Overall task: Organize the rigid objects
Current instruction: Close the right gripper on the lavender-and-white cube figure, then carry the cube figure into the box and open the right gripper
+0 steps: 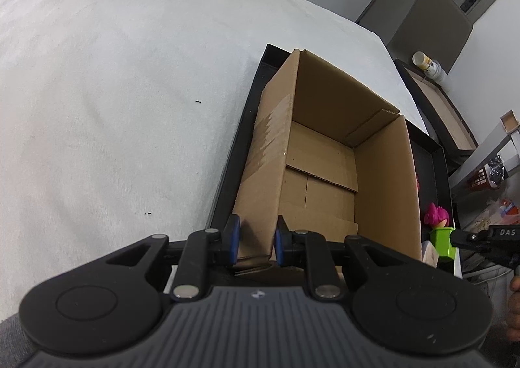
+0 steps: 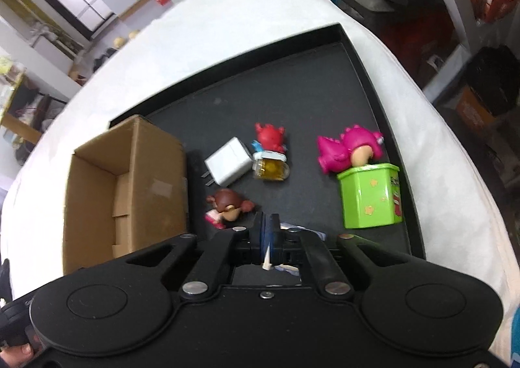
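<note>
the right gripper's (image 2: 268, 231) jaws stood pressed together on something thin and pale, a white sliver and a bit of blue-white showing under the pads; what it was could not be told. the left gripper's (image 1: 256, 239) jaws were nearly together, clamped on the near wall of the cardboard box (image 1: 325, 153), which sat empty at the left end of the black tray (image 2: 325, 75) on the white cloth (image 1: 113, 75).

the risk, as i judged it, lay in that narrow pinch: held by an edge only, the piece could twist or slip out over the tray, or catch the box rim going in. the box wall was thin, so a tug from the left hand might buckle or tip it.

still loose on the tray were a white charger (image 2: 229, 165), a red figure (image 2: 269, 137) on a small yellow jar (image 2: 271, 170), a brown-haired figure (image 2: 229, 204) just ahead of the right fingers, and a pink figure (image 2: 349, 148) touching the top of a green tin (image 2: 370, 196). the brown-haired figure lay between gripper and box, likely to be knocked on a low sweep.
</note>
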